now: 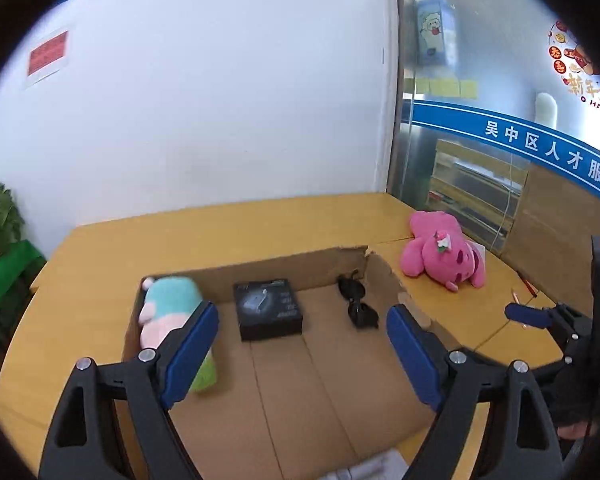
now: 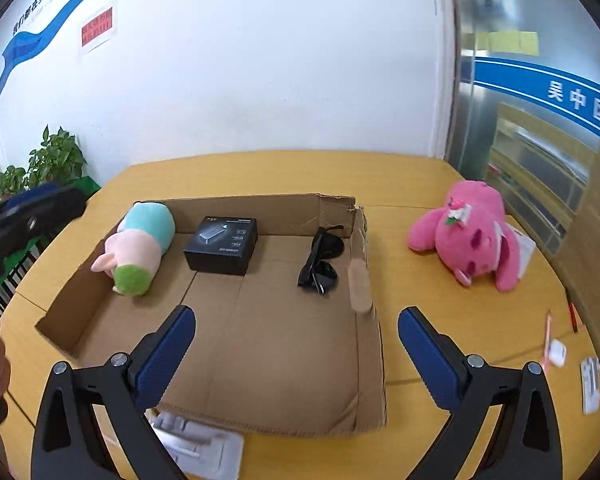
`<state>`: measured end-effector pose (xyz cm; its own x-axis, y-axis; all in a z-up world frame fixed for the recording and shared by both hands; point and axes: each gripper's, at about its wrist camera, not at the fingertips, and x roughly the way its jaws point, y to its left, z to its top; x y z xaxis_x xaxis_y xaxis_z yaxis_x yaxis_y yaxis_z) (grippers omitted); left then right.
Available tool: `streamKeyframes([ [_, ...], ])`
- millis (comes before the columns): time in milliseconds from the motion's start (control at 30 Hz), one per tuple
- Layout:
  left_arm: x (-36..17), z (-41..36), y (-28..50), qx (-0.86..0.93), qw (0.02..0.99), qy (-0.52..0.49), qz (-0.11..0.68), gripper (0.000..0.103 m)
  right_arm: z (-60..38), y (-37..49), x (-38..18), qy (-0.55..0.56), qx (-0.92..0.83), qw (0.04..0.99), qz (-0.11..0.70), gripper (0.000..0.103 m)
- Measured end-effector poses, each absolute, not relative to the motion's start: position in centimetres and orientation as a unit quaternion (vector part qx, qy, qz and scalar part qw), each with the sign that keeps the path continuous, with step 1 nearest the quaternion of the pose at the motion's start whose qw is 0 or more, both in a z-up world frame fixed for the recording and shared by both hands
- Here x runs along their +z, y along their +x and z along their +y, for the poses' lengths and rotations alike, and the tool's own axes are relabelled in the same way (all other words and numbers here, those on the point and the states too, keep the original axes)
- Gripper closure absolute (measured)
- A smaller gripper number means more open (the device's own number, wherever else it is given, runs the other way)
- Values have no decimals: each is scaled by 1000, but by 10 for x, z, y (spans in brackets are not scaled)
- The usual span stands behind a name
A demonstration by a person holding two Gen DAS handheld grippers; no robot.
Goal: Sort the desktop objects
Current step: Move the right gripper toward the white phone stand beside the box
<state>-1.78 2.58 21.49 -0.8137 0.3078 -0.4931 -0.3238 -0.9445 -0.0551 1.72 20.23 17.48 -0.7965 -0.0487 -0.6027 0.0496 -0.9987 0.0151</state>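
With a striped plush (image 2: 140,248), black box (image 2: 222,245) and sunglasses (image 2: 322,258) already in the cardboard tray (image 2: 370,344), the pink bear (image 2: 472,236) on the table to its right remains, and both the left gripper (image 1: 302,344) and right gripper (image 2: 296,344) are released.

Plush toys: 2 in all, 1 pink plush bear (image 2: 470,236) and 1 pastel striped plush toy (image 2: 140,250) banded teal, pink and green. Cardboard boxes: 1 open cardboard tray (image 2: 260,344). Small black product boxes: 1 black box (image 2: 221,245). Eyewear: 1 pair of black sunglasses (image 2: 322,262). White moulded plastic trays: 1 white plastic insert (image 2: 198,446). Small white items at the table's right edge: 2, a white case (image 2: 557,353) and a white packet (image 2: 591,385). Potted plants (image 2: 40,168): 2, apparently.
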Motion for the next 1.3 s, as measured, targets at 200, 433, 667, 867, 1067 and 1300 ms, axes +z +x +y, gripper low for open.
streamKeyframes([
  [200,209,2,36,959,134,-250,2,17,180,46,160,312,-949,36,13,0],
  [433,203,-12,50,957,120,-263,-29,17,162,69,162,305,-951,48,33,0],
  [667,192,-11,49,952,131,-274,-37,17,165,77,157,308,-951,37,22,0],
  [867,184,-8,44,947,148,-284,-36,17,163,76,153,310,-950,37,16,0],
  [1067,173,-12,38,942,146,-301,-30,17,158,73,144,315,-948,40,9,0],
  [1300,135,-15,32,925,160,-344,-29,17,169,73,106,357,-933,42,22,0],
])
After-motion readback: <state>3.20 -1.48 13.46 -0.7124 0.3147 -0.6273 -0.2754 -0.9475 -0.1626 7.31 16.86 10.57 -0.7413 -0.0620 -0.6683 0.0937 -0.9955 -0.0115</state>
